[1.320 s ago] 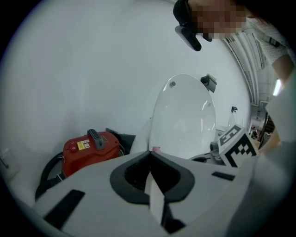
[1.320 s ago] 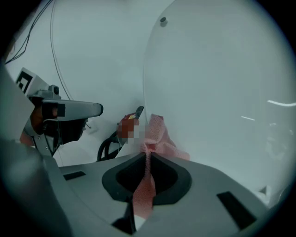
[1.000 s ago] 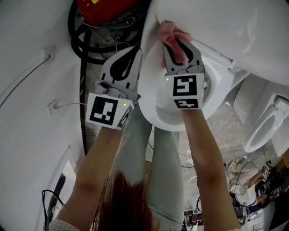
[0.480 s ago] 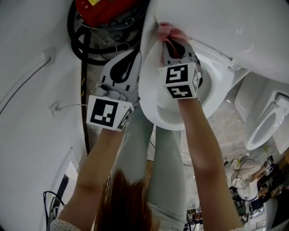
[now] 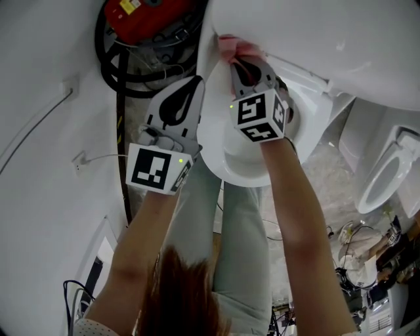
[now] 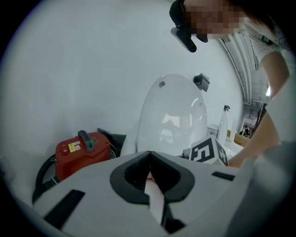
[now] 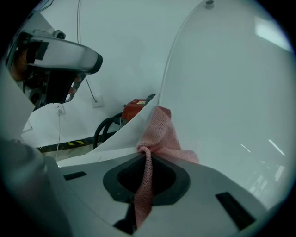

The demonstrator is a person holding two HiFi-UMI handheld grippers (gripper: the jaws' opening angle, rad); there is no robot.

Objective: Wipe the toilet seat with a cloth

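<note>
Right gripper: jaws clenched on the pink cloth, which is pressed at upper centre of the head view where the toilet seat meets the raised lid | Left gripper: jaws closed together, nothing gripped, held just left of the seat | Red machine with black hose: seen at upper left.

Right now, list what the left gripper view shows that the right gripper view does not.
Only the left gripper view: the left gripper, jaws together with nothing held, and the right gripper's marker cube.
Only the right gripper view: the pink cloth clamped in the right gripper and bunched against the toilet lid, plus a wall socket.
Both: the lid, the red machine and its black hose.
</note>
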